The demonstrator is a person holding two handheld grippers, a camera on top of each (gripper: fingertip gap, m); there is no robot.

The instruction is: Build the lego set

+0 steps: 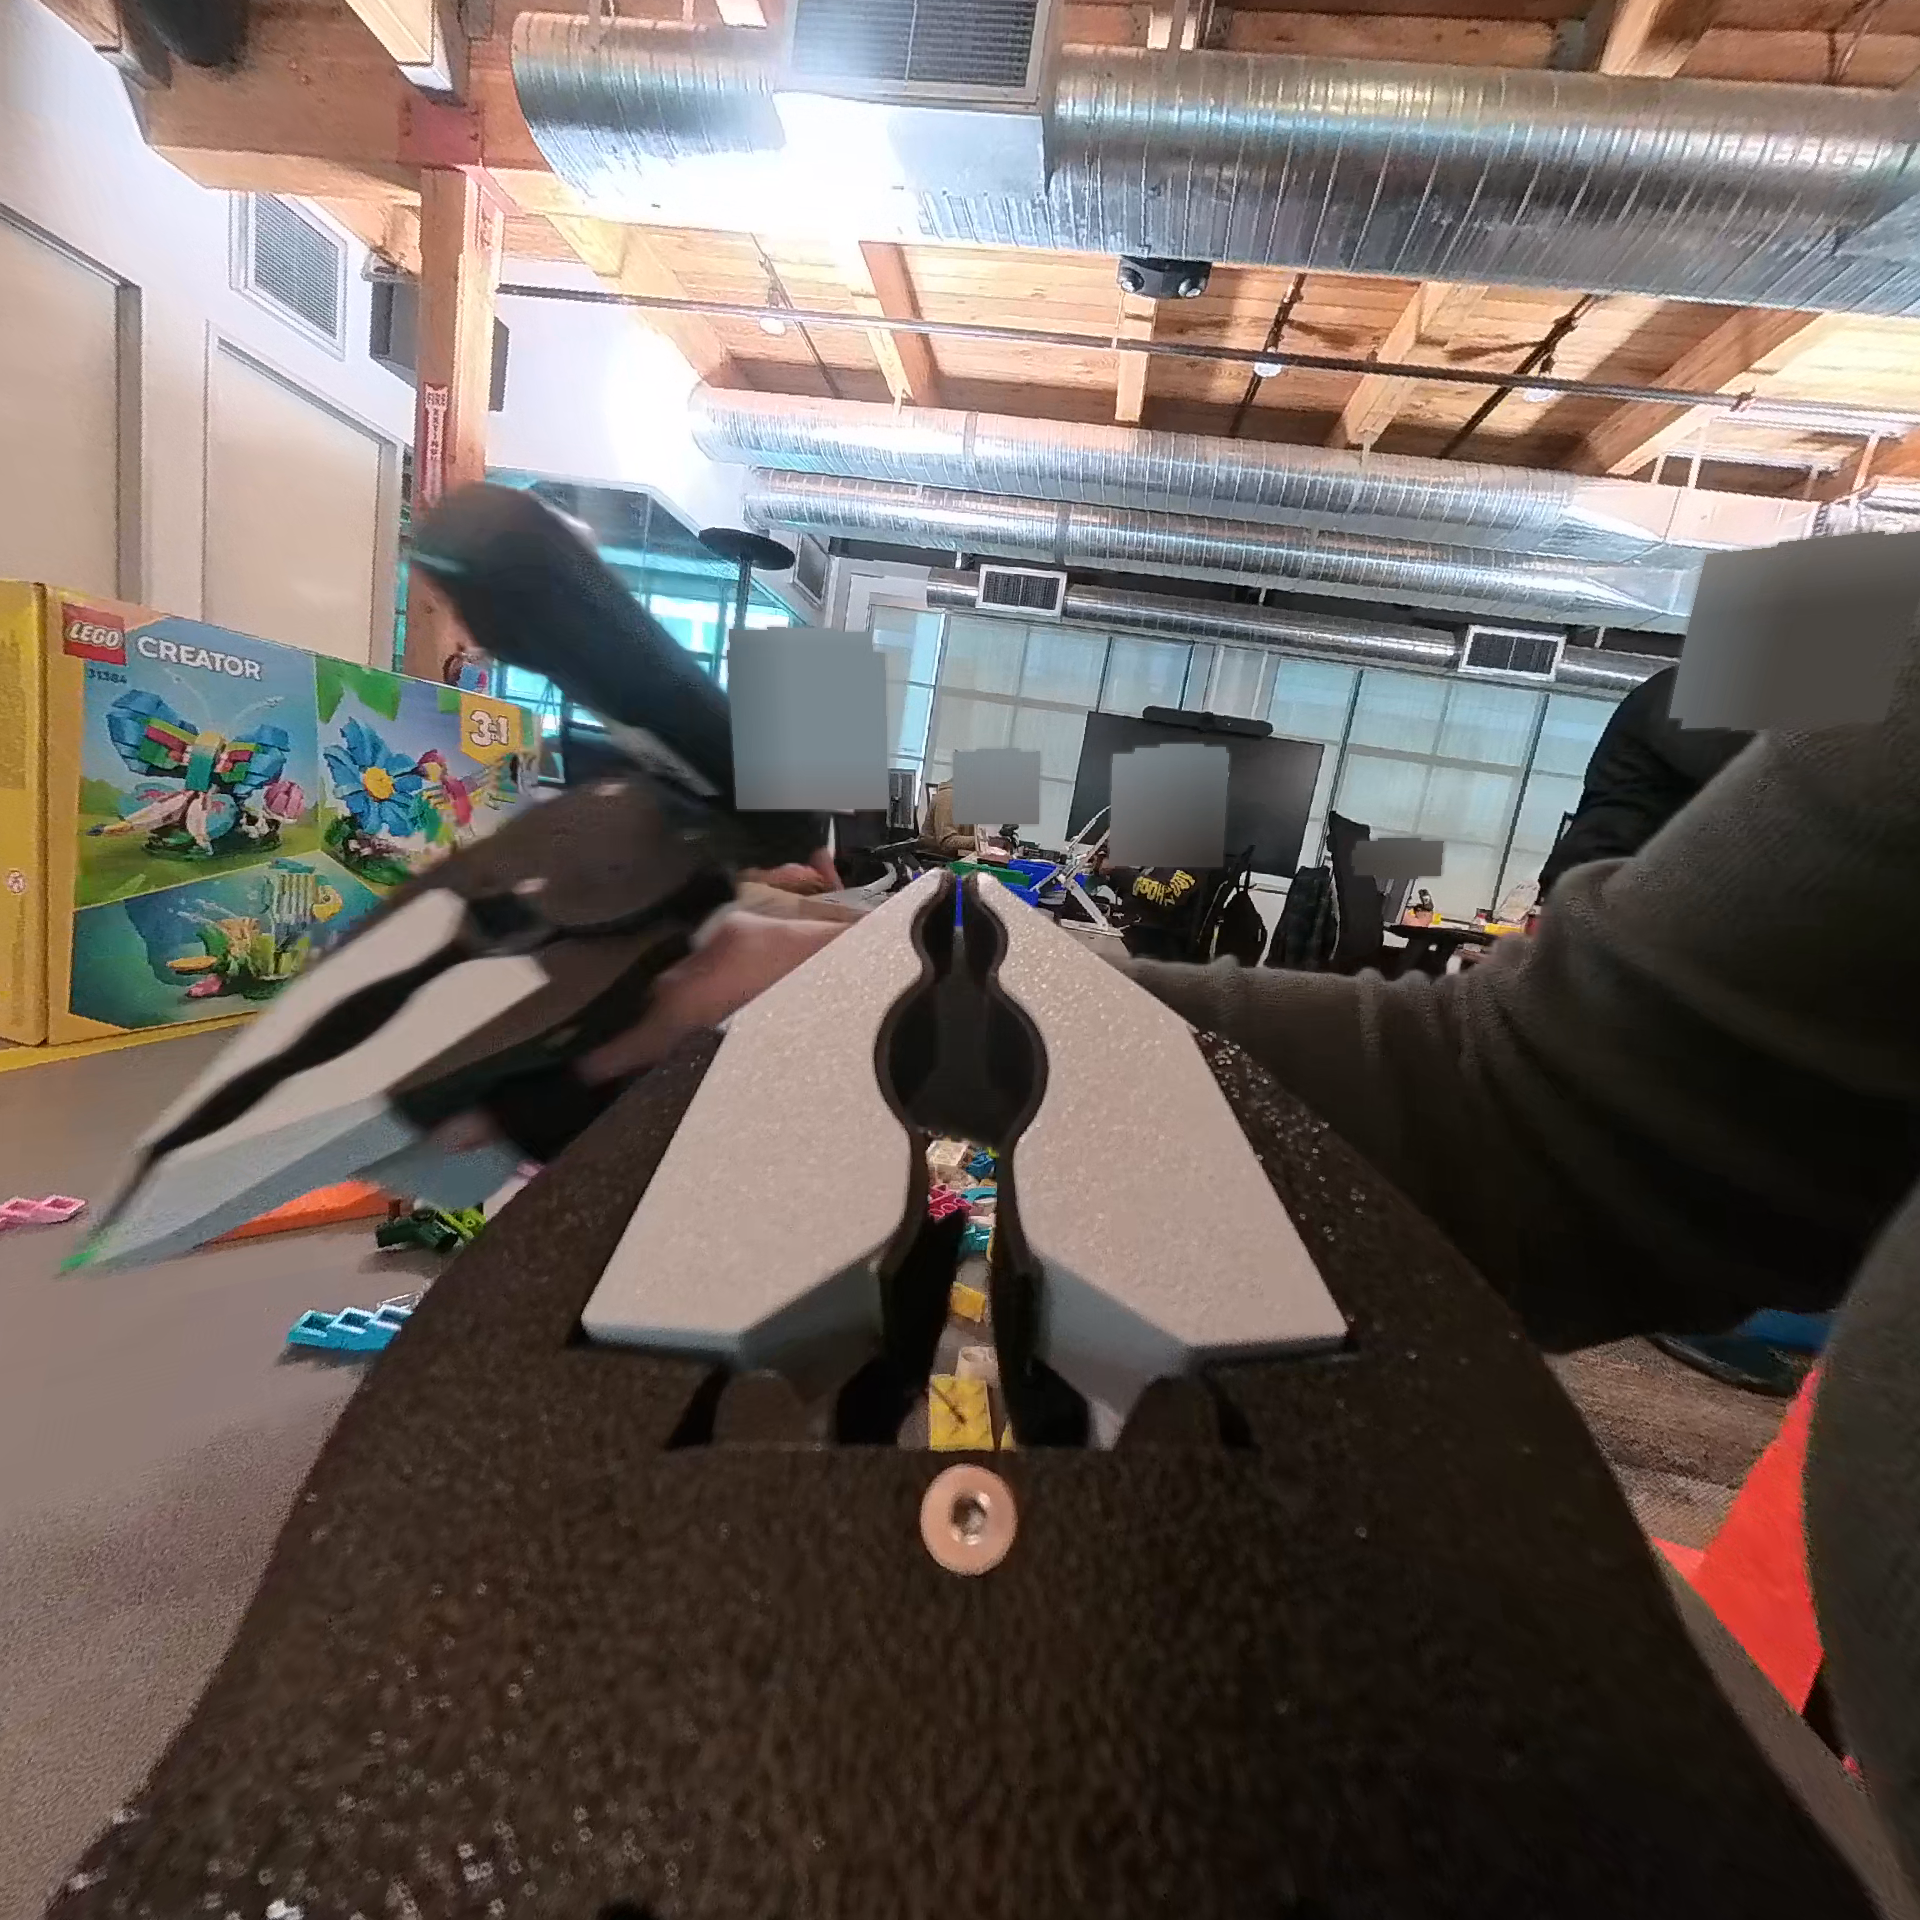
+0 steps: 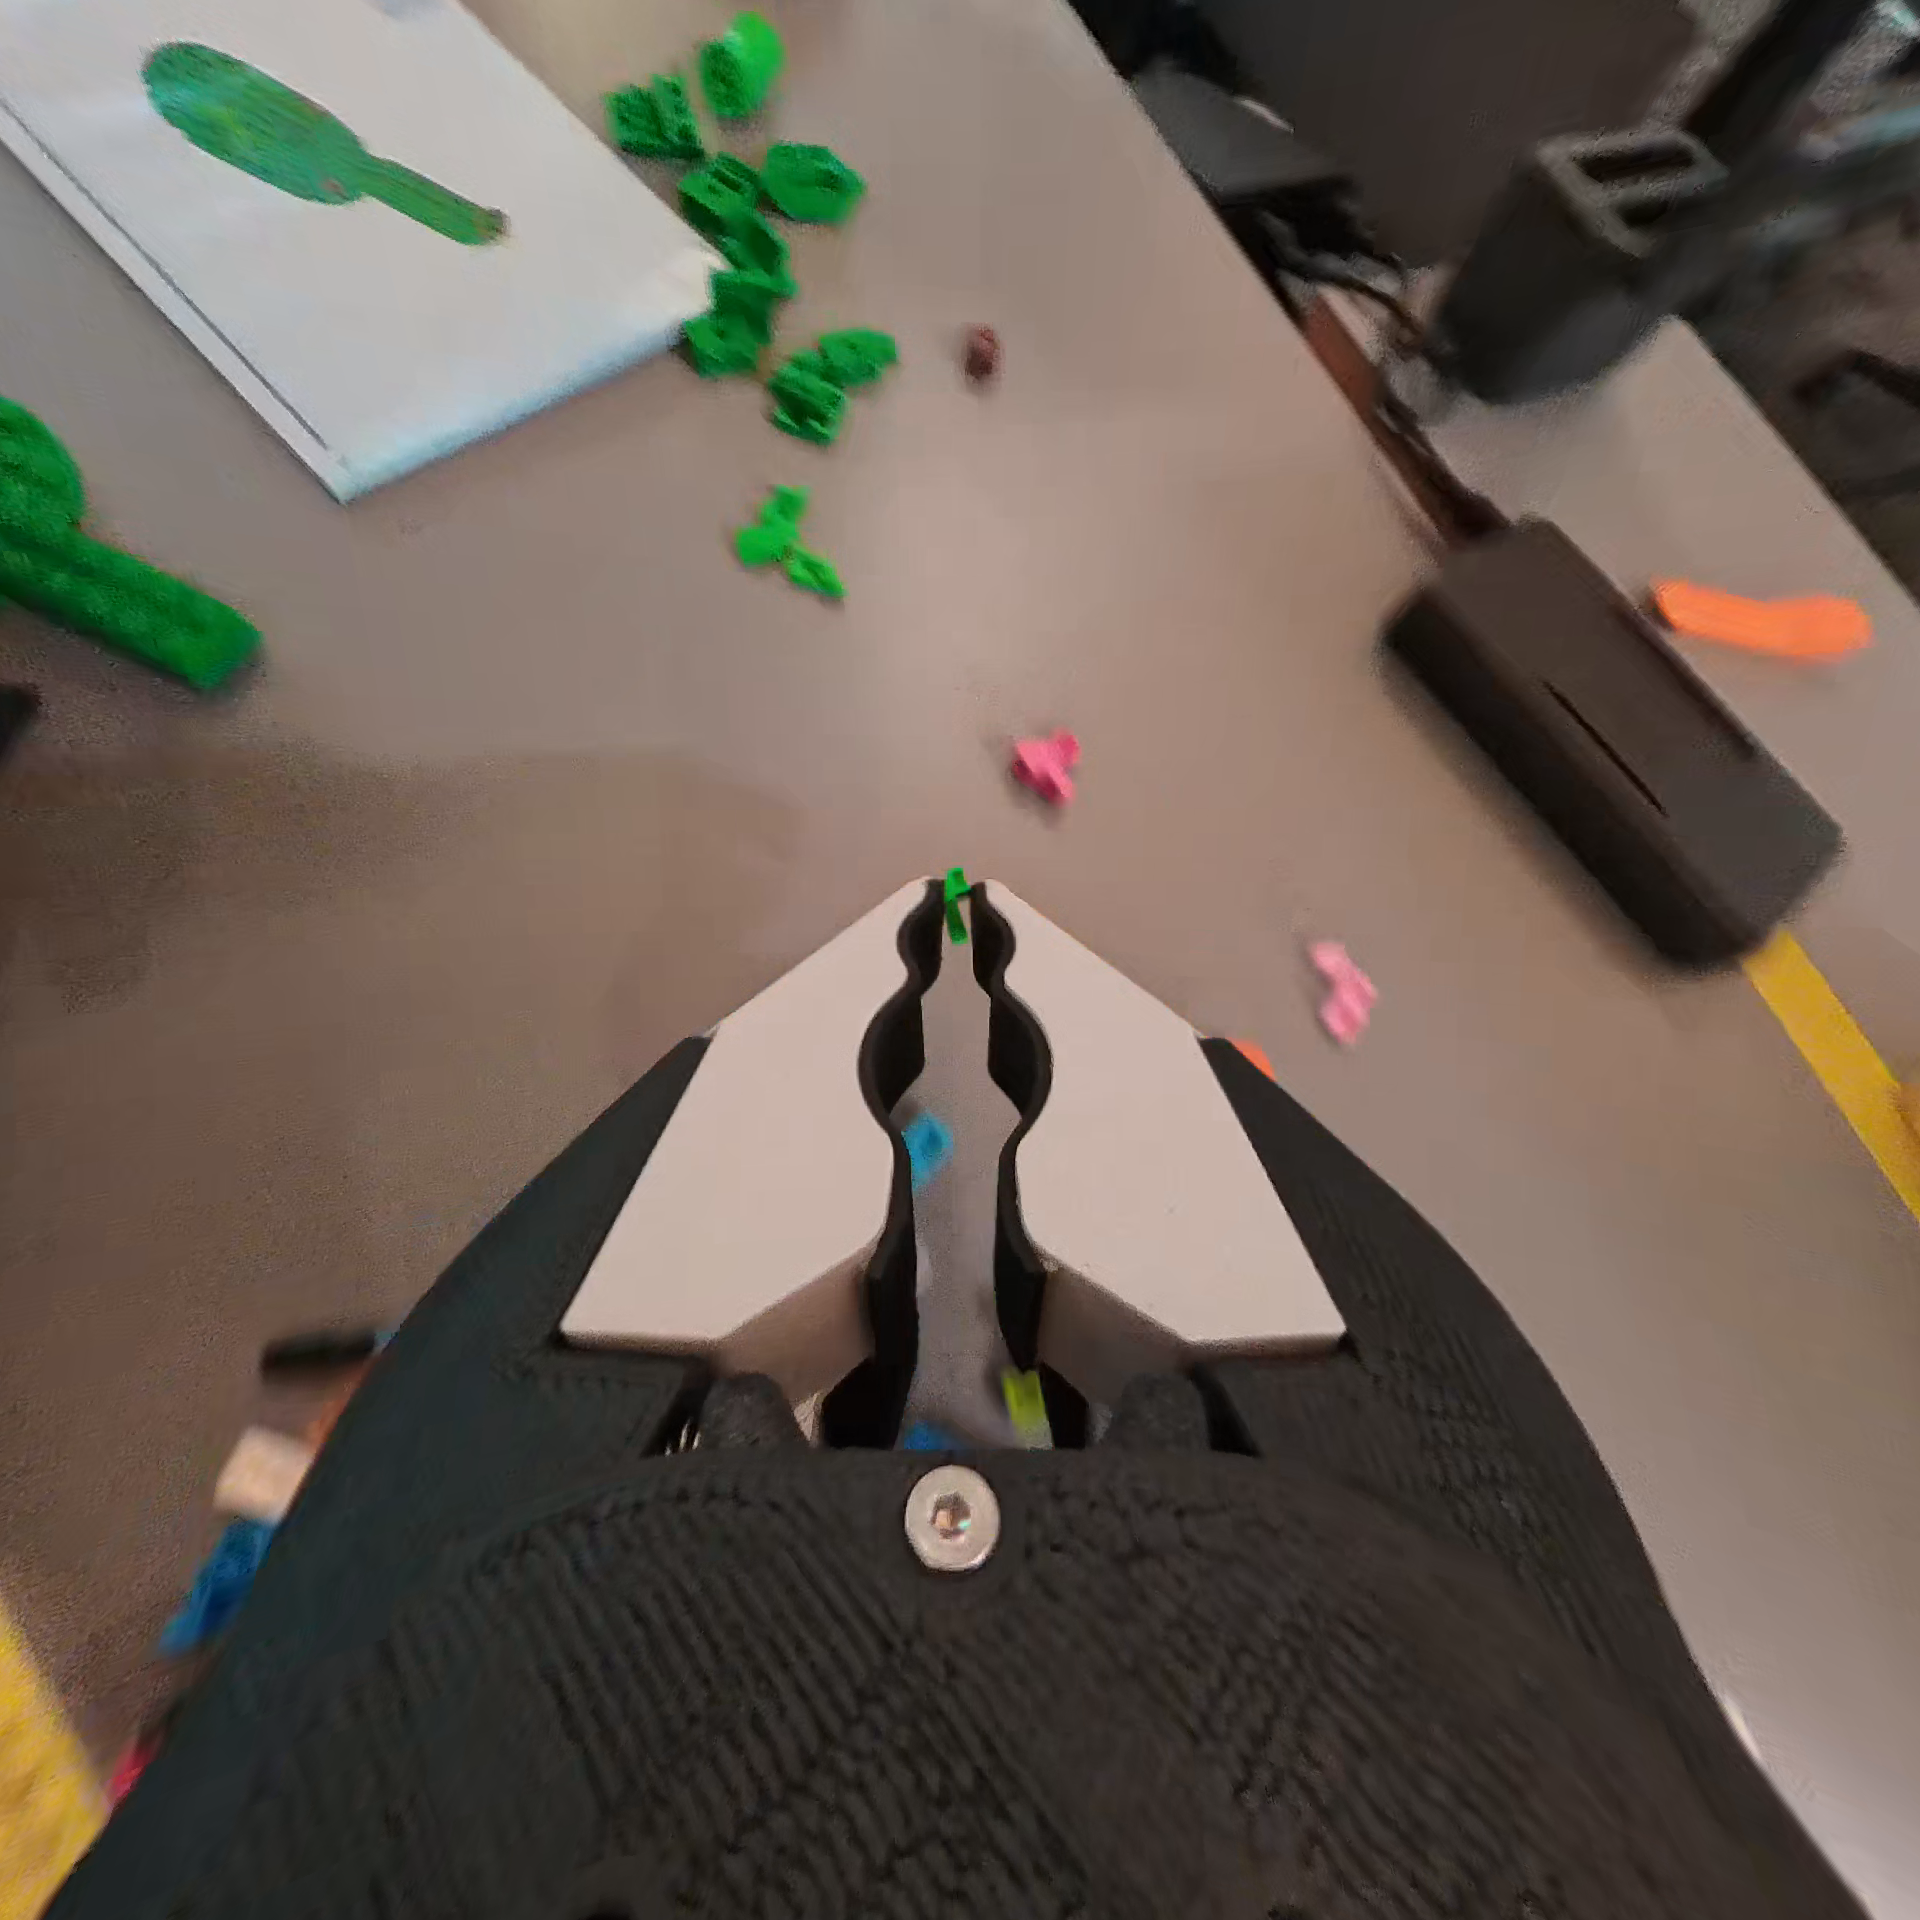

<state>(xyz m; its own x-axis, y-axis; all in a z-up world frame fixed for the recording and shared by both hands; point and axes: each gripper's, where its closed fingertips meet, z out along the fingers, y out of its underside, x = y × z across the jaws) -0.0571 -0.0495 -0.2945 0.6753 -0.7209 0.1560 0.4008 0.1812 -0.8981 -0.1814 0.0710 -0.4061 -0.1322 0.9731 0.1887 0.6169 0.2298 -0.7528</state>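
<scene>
My right gripper (image 2: 956, 891) is shut on a small thin green piece (image 2: 956, 914) at its very tips and holds it above the grey table (image 2: 520, 831). It also shows, blurred, at the left of the left wrist view (image 1: 99, 1252), tips pointing down to the table. My left gripper (image 1: 958, 883) is shut with nothing seen between its tips, and it points up and out across the room. A built green stem (image 2: 104, 592) lies at the far left. Loose green pieces (image 2: 769, 260) lie beside an instruction booklet (image 2: 343, 260).
Two pink pieces (image 2: 1044, 767) (image 2: 1342, 992), a small brown piece (image 2: 980, 351), a black box (image 2: 1610, 738) and an orange piece (image 2: 1761, 621) lie on the table. The set's box (image 1: 208, 810) stands far left. Mixed bricks (image 1: 961, 1195) lie under my left gripper. People sit behind. The tips of one gripper are about 20 cm away from the tips of the other.
</scene>
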